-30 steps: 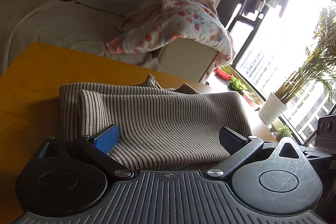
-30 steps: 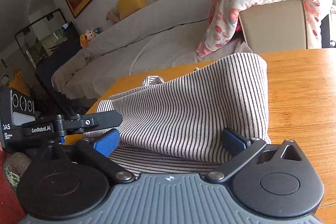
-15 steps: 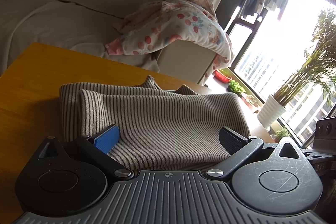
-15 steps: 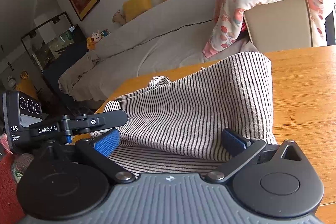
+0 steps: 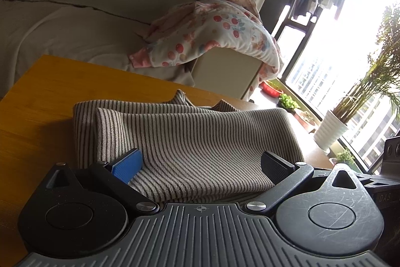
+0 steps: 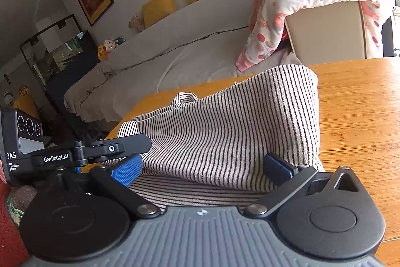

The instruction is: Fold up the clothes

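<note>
A grey-and-dark striped knit garment [image 5: 190,139] lies folded on the wooden table [image 5: 55,96]. It also shows in the right wrist view [image 6: 225,131]. My left gripper [image 5: 200,164] is open, its jaws spread wide at the garment's near edge, with cloth lying between them. My right gripper [image 6: 202,167] is open too, jaws wide around the garment's near right corner. The left gripper's body [image 6: 75,154] shows at the left of the right wrist view, close beside the right one.
A grey sofa [image 6: 175,46] with yellow cushions stands behind the table. A chair back [image 5: 225,71] draped with a floral blanket [image 5: 220,34] is at the table's far side. A bright window and a potted plant [image 5: 332,131] are at the right.
Both grippers have stayed open at the garment's near edge. The views have shifted only slightly; the garment has not visibly moved.
</note>
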